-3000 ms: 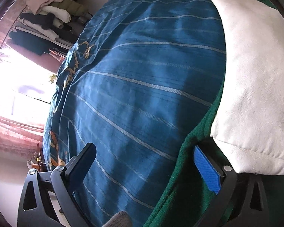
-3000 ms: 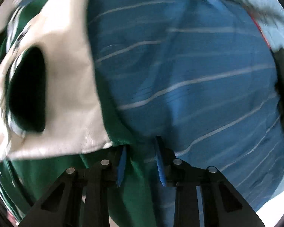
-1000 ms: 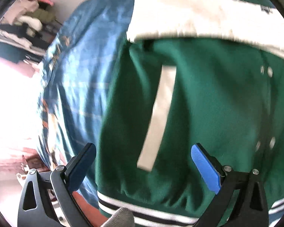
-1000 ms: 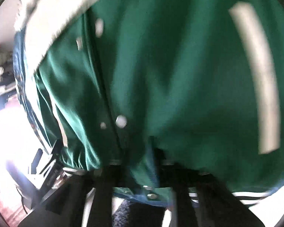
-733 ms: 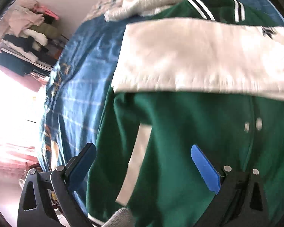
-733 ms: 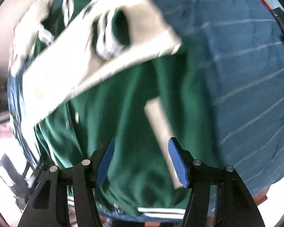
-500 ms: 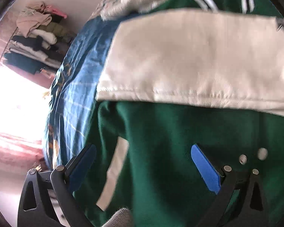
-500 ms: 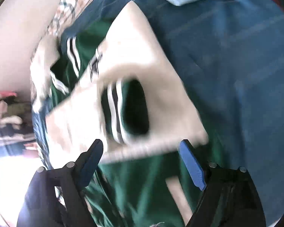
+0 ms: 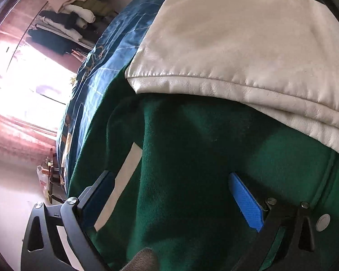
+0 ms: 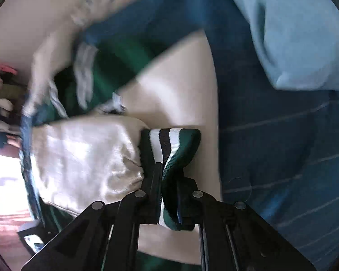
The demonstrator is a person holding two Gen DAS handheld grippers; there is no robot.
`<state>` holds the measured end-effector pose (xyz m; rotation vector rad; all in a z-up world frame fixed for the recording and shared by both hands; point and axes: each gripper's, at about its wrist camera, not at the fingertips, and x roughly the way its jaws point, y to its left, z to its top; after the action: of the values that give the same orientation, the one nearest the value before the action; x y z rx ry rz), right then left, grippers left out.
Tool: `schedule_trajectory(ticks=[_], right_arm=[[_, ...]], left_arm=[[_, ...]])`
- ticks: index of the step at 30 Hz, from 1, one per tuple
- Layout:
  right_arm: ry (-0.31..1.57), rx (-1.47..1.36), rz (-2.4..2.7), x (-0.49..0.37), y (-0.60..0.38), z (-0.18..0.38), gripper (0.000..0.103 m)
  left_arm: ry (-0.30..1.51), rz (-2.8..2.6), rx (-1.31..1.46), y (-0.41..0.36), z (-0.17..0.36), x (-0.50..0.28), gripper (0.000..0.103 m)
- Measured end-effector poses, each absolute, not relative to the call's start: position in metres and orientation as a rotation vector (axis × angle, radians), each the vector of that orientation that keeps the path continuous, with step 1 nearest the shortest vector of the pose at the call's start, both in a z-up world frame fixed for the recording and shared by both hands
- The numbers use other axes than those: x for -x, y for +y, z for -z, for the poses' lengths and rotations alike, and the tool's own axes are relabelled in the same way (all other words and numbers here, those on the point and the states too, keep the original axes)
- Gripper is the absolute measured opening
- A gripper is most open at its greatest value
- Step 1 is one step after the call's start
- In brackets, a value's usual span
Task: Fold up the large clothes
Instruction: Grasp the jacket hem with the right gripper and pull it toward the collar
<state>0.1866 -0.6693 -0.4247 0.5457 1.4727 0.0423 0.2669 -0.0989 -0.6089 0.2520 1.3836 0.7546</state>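
Clamping the striped cuff (image 10: pixel 171 149) that it only hovered near half a second ago, the right claw (image 10: pixel 169 178) now controls a cream sleeve (image 10: pixel 83 155). The left claw (image 9: pixel 169 194) stays wide over the green jacket (image 9: pixel 192 158) on the bed (image 9: pixel 115 45), ready for folding.

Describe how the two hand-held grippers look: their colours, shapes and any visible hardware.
The left hand-held gripper has black, angular finger arms with triangular cut-outs, silver round rivets at the joints and flat, textured blue pads. The right hand-held gripper has the same black linkage and silver rivets. No cables, markings or sleeves show.
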Motion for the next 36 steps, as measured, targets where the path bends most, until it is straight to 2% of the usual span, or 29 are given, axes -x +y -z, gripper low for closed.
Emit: schedule_trajectory(ticks=[2,3,4,5,6,7,10,14,16,17,19,26,28,30,32,33,36], right_arm=[[1.481,-0.605,-0.076,-0.190,-0.678,0.425,0.019],[1.478,-0.628,-0.098,-0.188,-0.686,0.417,0.028],[1.465,-0.628,-0.106,-0.185,-0.690,0.410,0.042],[1.449,-0.614,-0.104,-0.179,-0.694,0.402,0.050],[1.441,-0.590,-0.095,-0.166,-0.702,0.391,0.068],[1.442,-0.571,-0.091,-0.157,-0.703,0.387,0.076],[1.482,-0.524,-0.091,-0.111,-0.719,0.375,0.076],[1.573,-0.628,-0.137,-0.049,-0.732,0.397,0.076],[1.610,-0.632,-0.143,-0.041,-0.720,0.424,0.075],[1.636,-0.604,-0.165,-0.036,-0.712,0.438,0.071],[1.686,-0.459,-0.123,-0.027,-0.702,0.457,0.010],[1.711,-0.515,-0.100,-0.007,-0.718,0.442,0.011],[1.718,-0.614,-0.166,-0.005,-0.716,0.439,0.030],[1.808,-0.602,-0.214,0.006,-0.702,0.454,0.042],[1.885,-0.547,-0.207,0.026,-0.695,0.474,0.019],[1.876,-0.544,-0.203,0.038,-0.697,0.479,0.013],[1.852,-0.468,-0.225,0.042,-0.694,0.465,0.013]], left_arm=[[1.393,-0.758,-0.254,-0.099,0.605,-0.267,0.103],[1.397,-0.765,-0.253,-0.099,0.600,-0.265,0.103],[1.392,-0.769,-0.252,-0.101,0.595,-0.263,0.103],[1.381,-0.765,-0.255,-0.106,0.586,-0.259,0.103],[1.370,-0.757,-0.270,-0.112,0.577,-0.255,0.103],[1.353,-0.746,-0.312,-0.125,0.565,-0.248,0.103],[1.335,-0.691,-0.394,-0.165,0.547,-0.225,0.103],[1.370,-0.608,-0.438,-0.223,0.548,-0.181,0.103],[1.392,-0.598,-0.498,-0.245,0.564,-0.164,0.103],[1.415,-0.597,-0.511,-0.253,0.573,-0.156,0.103],[1.481,-0.592,-0.516,-0.264,0.595,-0.142,0.103],[1.486,-0.590,-0.508,-0.267,0.606,-0.132,0.103],[1.490,-0.595,-0.497,-0.265,0.605,-0.132,0.103],[1.491,-0.613,-0.487,-0.260,0.602,-0.132,0.103],[1.504,-0.628,-0.466,-0.256,0.601,-0.128,0.103],[1.509,-0.633,-0.458,-0.256,0.601,-0.126,0.103],[1.502,-0.635,-0.480,-0.257,0.599,-0.122,0.103]])
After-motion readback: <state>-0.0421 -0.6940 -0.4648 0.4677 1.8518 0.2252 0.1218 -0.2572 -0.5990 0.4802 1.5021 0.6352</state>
